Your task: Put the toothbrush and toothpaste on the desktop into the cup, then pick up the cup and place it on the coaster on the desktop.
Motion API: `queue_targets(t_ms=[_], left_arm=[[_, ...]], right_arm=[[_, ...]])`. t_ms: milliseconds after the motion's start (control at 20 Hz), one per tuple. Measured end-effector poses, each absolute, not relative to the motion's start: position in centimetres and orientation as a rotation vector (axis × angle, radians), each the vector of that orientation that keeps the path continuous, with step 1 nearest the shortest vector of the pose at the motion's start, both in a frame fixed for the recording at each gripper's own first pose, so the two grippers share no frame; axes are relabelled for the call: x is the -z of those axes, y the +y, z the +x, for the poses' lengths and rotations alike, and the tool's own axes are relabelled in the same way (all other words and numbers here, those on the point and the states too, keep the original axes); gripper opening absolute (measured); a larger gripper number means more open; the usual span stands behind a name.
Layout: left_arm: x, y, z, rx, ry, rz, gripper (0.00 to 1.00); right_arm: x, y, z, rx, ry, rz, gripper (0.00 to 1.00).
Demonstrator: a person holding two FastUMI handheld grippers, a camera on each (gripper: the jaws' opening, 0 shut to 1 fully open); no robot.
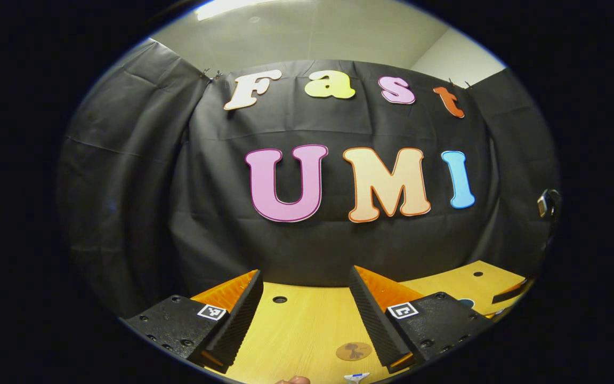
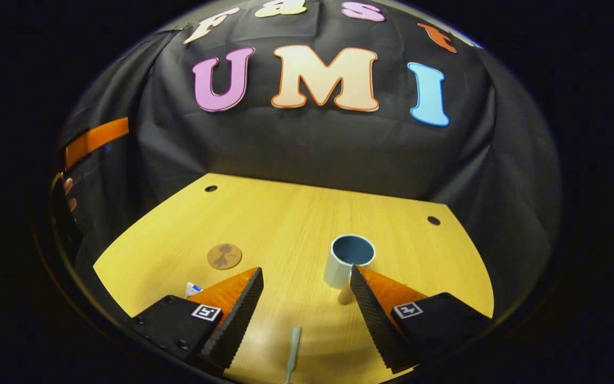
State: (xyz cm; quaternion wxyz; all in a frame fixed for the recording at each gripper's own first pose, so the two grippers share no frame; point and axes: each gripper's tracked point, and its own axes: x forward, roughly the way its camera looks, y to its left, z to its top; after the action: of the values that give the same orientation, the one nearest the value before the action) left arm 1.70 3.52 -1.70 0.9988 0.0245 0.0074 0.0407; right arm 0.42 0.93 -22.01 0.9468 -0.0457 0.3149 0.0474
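1. The toothbrush lies flat on the worktop, its pale green handle running toward the camera between and just below the right gripper, whose jaws are spread wide and hold nothing.
2. The cup stands upright and empty just beyond the right-hand jaw, looking close to or touching its tip from this angle; I cannot tell which.
3. The toothpaste peeks out as a white and blue end behind the left-hand jaw of that gripper; most of it is hidden.
4. The coaster, a brown disc, sits apart from the cup, farther left on the worktop.
5. The left gripper is held higher and aimed at the booth wall, jaws spread and empty; the coaster shows low between them.
6. Nothing is in the cup yet, so the task looks barely begun.
7. Risks, as I judge them: a thin flat handle may slip or pivot when pinched; lowering the right gripper could nudge the light cup over; a tilted toothbrush may catch the rim and tip it.
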Motion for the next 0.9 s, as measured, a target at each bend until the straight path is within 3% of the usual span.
queue_targets(t_ms=[900], left_arm=[[3.9, 5.0, 0.5, -0.105, 0.063, 0.057, 0.93]], right_arm=[[36.6, -1.0, -8.7, -0.109, 1.289, -0.153, 1.00]])
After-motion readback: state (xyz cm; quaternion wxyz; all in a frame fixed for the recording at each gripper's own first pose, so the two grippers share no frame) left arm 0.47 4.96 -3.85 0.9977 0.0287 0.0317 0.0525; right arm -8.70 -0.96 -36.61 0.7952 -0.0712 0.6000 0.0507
